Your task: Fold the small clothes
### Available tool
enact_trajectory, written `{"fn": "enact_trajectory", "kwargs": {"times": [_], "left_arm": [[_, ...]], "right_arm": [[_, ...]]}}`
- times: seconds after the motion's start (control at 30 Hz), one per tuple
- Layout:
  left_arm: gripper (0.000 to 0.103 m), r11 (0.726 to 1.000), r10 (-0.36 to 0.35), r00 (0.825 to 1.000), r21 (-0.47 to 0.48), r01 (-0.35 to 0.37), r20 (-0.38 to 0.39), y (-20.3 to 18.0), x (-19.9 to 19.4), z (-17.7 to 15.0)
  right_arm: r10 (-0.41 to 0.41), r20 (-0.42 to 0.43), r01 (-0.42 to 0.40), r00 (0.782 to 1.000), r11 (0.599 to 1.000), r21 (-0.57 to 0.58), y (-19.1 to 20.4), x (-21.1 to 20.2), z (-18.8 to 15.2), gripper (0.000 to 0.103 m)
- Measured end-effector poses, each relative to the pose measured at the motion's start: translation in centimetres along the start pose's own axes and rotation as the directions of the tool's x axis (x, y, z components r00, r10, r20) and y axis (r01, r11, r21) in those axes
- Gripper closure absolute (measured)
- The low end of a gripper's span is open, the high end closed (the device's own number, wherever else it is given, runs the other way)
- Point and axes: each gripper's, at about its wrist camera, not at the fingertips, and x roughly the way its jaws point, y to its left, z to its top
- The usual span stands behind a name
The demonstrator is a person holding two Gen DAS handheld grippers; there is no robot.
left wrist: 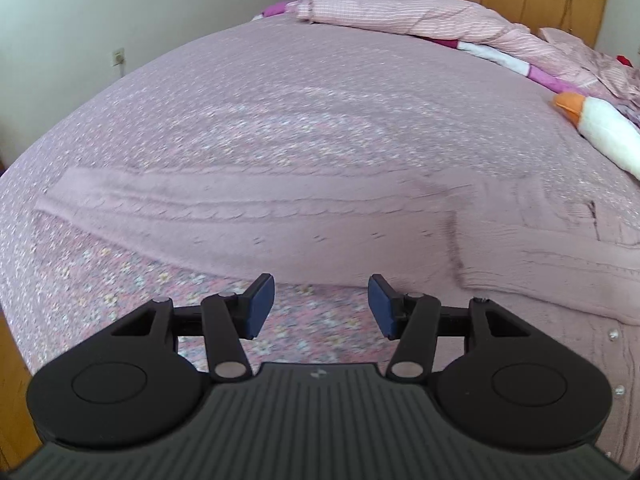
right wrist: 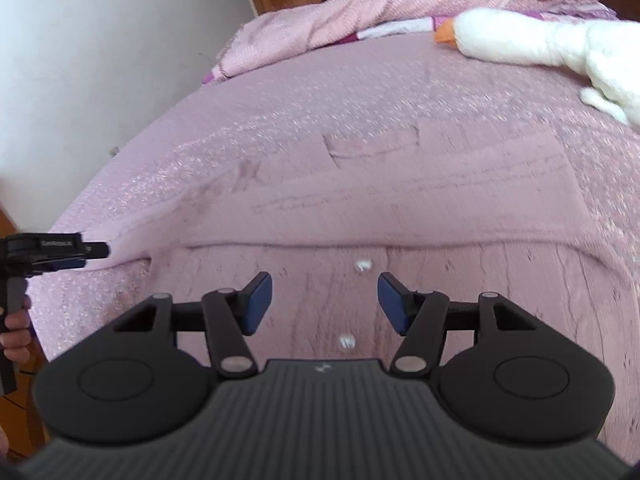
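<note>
On my left wrist feed the pink knit cardigan point(left wrist: 280, 220) lies flat on the bed point(left wrist: 280, 92), one sleeve stretched far out to the left, its body running off to the right. My left gripper point(left wrist: 321, 306) hangs just short of the sleeve's near edge, jaws released with only the flowered bedspread between them. On the right wrist feed my right gripper point(right wrist: 325, 304) sits above the cardigan's buttoned front, jaws likewise released, gripping nothing. Farther right, a white plush goose point(right wrist: 540, 46) lies near the bunched quilt point(right wrist: 320, 20).
</note>
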Motion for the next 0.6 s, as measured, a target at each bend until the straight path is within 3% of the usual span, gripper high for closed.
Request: {"fn": "enact_trajectory", "kwargs": {"times": [0.23, 0.3, 0.4, 0.6], "left_arm": [[0.043, 0.999, 0.026, 1.000, -0.046, -0.027, -0.006, 1.4, 0.9, -0.5], [0.043, 0.998, 0.029, 1.000, -0.063, -0.030, -0.012, 1.8, 1.3, -0.6], [0.043, 0.996, 0.034, 0.999, -0.082, -0.036, -0.025, 2.4, 1.9, -0.6], [0.033, 0.994, 0.040, 0.999, -0.103, -0.044, -0.032, 3.4, 2.8, -0.8]], "right_arm": [[-0.067, -0.010, 0.068, 0.998, 0.998, 0.016, -0.6, 0.5, -1.5, 0.041], [-0.083, -0.012, 0.083, 0.996, 0.996, 0.016, -0.7, 0.7, -1.6, 0.034], [-0.108, -0.010, 0.108, 0.994, 0.994, 0.010, -0.7, 1.0, -1.7, 0.033], [-0.133, -0.025, 0.133, 0.991, 0.991, 0.015, -0.8, 1.9, -1.9, 0.033]]}}
